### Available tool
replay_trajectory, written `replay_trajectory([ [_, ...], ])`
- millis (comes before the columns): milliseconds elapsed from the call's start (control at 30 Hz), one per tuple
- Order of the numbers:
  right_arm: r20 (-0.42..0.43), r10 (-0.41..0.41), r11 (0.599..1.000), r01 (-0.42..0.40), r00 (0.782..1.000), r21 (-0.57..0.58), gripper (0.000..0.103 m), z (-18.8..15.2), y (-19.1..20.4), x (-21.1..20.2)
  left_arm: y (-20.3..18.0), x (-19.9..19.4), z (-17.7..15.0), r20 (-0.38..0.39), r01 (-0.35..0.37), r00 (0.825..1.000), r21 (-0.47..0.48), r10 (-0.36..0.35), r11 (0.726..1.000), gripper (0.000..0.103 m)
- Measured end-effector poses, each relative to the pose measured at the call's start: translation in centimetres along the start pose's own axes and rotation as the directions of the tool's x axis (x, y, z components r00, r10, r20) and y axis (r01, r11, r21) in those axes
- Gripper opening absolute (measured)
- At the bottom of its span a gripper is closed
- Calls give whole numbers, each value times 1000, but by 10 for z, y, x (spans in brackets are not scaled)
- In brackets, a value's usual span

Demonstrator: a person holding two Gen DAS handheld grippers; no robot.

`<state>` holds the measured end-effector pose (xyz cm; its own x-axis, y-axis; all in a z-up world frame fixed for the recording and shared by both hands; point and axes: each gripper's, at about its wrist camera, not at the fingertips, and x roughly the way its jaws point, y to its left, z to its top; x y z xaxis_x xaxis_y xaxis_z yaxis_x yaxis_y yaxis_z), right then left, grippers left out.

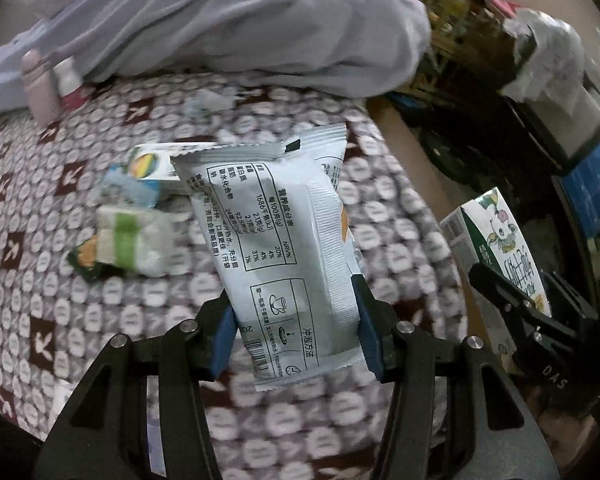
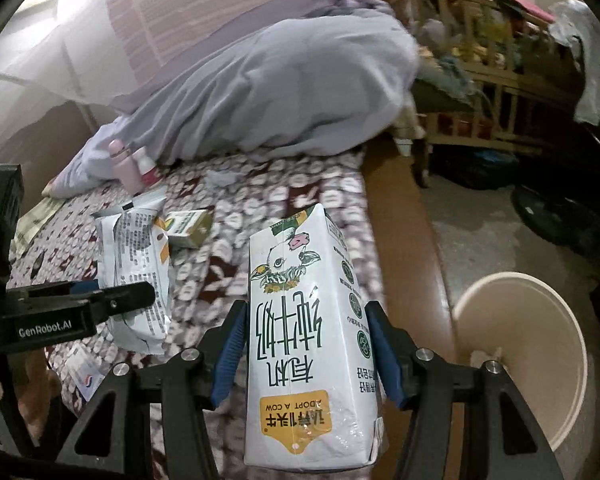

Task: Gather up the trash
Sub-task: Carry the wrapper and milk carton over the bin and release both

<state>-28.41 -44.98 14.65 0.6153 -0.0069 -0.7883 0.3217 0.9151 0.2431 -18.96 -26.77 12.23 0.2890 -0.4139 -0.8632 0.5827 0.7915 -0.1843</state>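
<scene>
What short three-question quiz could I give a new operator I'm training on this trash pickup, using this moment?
1. True or false: the left tongs are empty.
2. What do the right tongs hold: A) pink bottle, B) milk carton, C) tissue?
3. Fill in: the beige bin stands on the ____, beside the bed.

Key:
1. False; they grip a white sachet.
2. B.
3. Floor.
</scene>
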Motion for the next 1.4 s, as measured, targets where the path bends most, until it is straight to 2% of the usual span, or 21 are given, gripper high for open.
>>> replay_trajectory([
  [367, 17, -85, 992, 83, 996, 95, 57, -14, -59, -27, -67, 18, 6, -23, 43, 999, 103, -41, 994, 51],
  [567, 3, -131, 981, 130, 991, 145, 57, -23, -92, -34, -101, 33, 8, -53, 98, 994, 148, -91, 984, 51],
  [1033, -32, -216, 948, 217, 976, 234, 57, -42, -148, -43, -166, 65, 12, -128, 218, 973, 216, -193, 952, 51],
  [1400, -57, -248, 924, 254, 967, 285, 57, -52, -180, -44, -192, 83, 16, -170, 290, 951, 214, -257, 933, 52],
])
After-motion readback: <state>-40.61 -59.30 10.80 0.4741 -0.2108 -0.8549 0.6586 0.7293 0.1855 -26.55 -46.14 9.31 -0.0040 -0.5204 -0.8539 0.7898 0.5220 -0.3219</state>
